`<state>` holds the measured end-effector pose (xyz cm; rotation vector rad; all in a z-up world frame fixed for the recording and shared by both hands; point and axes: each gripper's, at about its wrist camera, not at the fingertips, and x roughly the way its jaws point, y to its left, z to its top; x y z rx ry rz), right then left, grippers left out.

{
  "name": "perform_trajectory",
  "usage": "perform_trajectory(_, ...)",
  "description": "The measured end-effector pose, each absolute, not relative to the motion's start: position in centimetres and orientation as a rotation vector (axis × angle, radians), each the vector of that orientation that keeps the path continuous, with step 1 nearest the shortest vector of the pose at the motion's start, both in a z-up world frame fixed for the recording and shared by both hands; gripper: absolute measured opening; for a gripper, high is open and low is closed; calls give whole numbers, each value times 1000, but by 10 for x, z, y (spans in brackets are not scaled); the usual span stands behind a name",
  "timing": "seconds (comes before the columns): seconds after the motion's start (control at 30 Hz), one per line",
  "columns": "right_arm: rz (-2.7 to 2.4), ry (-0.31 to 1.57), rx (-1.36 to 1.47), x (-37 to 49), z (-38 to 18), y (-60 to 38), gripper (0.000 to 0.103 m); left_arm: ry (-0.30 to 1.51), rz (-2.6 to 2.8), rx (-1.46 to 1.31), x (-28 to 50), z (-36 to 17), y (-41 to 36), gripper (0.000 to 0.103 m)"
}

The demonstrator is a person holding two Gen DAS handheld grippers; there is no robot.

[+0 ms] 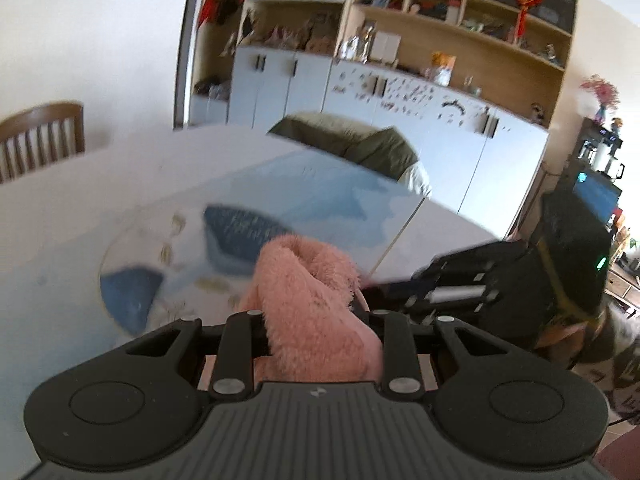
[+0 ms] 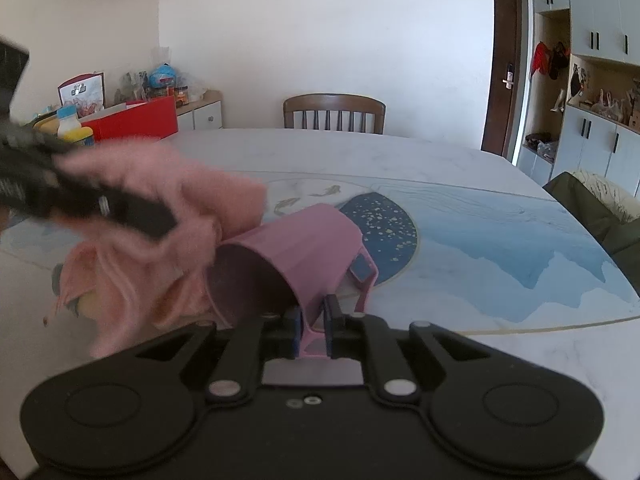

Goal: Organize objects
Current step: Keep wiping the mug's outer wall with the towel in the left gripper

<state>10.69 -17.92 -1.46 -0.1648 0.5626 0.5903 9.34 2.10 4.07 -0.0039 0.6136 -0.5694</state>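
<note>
fleece is the softer of the two things here: the pink fluffy cloth (image 1: 312, 304) sits bunched between the fingers of the left gripper (image 1: 316, 320), which are closed around it, and it looks light, limp and easily squashed, so a pinch on a thick fold should hold better than on a loose edge. the right gripper (image 2: 314, 330) has its fingers closed tight on the handle of the pink cup (image 2: 292, 256), which is tipped on its side, mouth toward the cloth, above the near edge of the bench (image 2: 480, 168). the cup looks rigid, light and smooth plastic; the handle seems the surest hold.
</note>
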Motion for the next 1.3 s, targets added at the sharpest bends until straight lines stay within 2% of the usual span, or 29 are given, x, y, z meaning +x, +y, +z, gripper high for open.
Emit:
perform_trajectory(0.2, 592, 563, -171, 107, -15, -179, 10, 591, -584, 50, 109, 57, -2, 27)
perform_trajectory(0.4, 592, 560, -178, 108, -15, -180, 10, 655, -582, 75, 141, 41, -26, 27)
perform_trajectory(0.73, 594, 558, -181, 109, -16, -181, 10, 725, -505, -34, 166, 19, 6, 26)
perform_trajectory(0.97, 592, 559, -181, 108, -16, -180, 10, 806, -440, -37, 171, -14, 27, 26)
perform_trajectory(1.1, 593, 560, -181, 109, -16, -180, 10, 781, -439, -22, 155, -7, 33, 26)
perform_trajectory(1.2, 593, 560, -180, 109, -16, -179, 10, 744, -439, 49, 141, 1, 29, 29)
perform_trajectory(1.23, 593, 560, -180, 109, -16, -179, 10, 733, -444, 75, 135, 3, 27, 34)
perform_trajectory(1.3, 593, 560, -181, 109, -16, -180, 10, 709, -452, 133, 124, 7, 24, 54)
